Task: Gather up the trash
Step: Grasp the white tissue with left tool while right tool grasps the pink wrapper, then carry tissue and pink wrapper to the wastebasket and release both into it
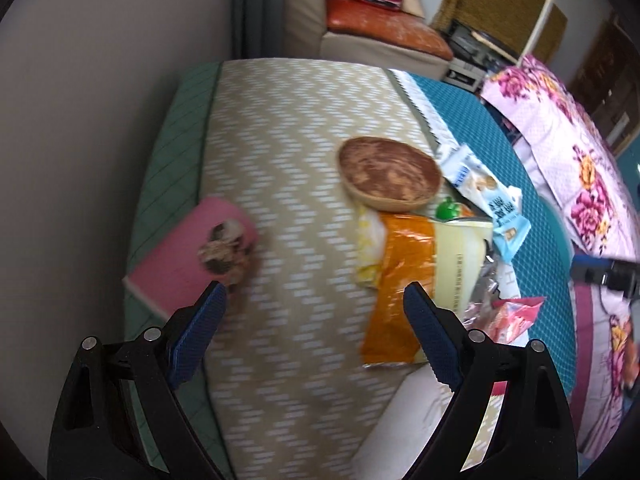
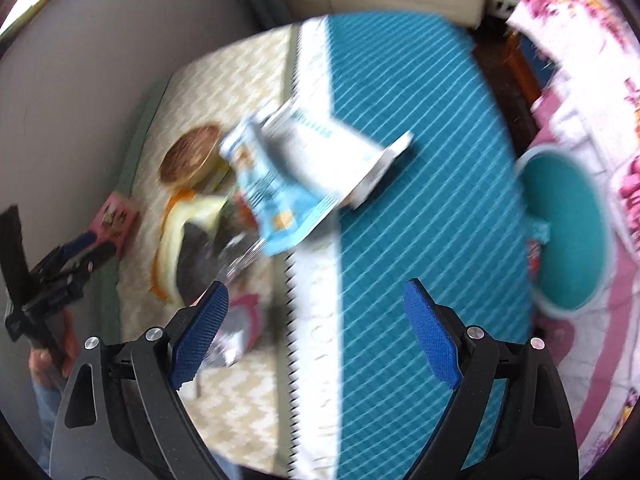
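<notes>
In the left wrist view, snack wrappers lie in a heap on the table: an orange and yellow bag (image 1: 404, 272), a light blue wrapper (image 1: 486, 190), a pink wrapper (image 1: 514, 320) and a green cap (image 1: 448, 210). A wooden bowl (image 1: 390, 172) sits beside them. My left gripper (image 1: 316, 332) is open and empty above the zigzag cloth, left of the heap. My right gripper (image 2: 316, 328) is open and empty above the table. The blurred light blue wrapper (image 2: 288, 184) lies ahead of it, and the bowl (image 2: 190, 158) is further left.
A pink card with a brown clump (image 1: 228, 248) lies at the table's left edge. A teal bin (image 2: 568, 232) stands to the right of the table, beside floral bedding (image 1: 560, 148). A sofa (image 1: 380, 36) is behind. A wall runs along the left.
</notes>
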The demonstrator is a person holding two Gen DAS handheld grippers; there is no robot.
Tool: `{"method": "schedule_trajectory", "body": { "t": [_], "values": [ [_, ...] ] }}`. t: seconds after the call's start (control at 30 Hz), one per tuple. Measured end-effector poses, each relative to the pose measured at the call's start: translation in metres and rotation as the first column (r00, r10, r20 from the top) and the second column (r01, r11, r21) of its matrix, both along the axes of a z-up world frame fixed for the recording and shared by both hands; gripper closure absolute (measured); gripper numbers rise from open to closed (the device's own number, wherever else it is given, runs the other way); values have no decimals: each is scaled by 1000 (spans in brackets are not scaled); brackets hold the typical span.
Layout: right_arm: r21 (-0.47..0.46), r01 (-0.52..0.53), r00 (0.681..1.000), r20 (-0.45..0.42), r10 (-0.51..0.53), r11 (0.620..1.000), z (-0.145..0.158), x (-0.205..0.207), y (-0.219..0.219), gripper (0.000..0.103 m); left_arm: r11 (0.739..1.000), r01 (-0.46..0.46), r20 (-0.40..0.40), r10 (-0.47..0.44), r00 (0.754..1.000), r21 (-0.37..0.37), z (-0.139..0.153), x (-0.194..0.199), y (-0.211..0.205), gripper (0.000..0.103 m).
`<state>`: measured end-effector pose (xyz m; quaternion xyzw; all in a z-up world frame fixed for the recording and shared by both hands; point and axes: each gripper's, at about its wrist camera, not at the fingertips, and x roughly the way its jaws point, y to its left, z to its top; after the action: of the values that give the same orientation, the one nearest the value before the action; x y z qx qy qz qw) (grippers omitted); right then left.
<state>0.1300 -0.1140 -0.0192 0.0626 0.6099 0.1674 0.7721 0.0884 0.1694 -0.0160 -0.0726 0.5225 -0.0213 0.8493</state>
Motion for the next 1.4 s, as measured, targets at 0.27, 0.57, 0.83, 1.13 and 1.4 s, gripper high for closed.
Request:
{"method": "schedule_trajectory", "body": {
  "t": [0.27,0.57,0.83,1.13,1.4],
  "values": [
    [63,-75,990,-112,82,995,-44,-18,58,18,999,7,-13,-7,1000,-49,-8,-18,6,13],
    [121,-59,991,-114,73,991,-59,-38,64,71,989,121,-64,-127,990,-91,-28,-48,-27,13],
    [113,-20,999,-47,25,993,-37,-47,37,75,971,229,-122,-236,964,-71,-55,-75,-78,13],
    [134,32,999,-10,-31,991,-25,-51,2,75,957,268,-133,-253,958,112,-72,-86,-109,13],
    [173,64,998,11,-67,983,-25,-52,-18,75,961,237,-91,-225,970,145,-65,-101,-121,67]
  ]
}}
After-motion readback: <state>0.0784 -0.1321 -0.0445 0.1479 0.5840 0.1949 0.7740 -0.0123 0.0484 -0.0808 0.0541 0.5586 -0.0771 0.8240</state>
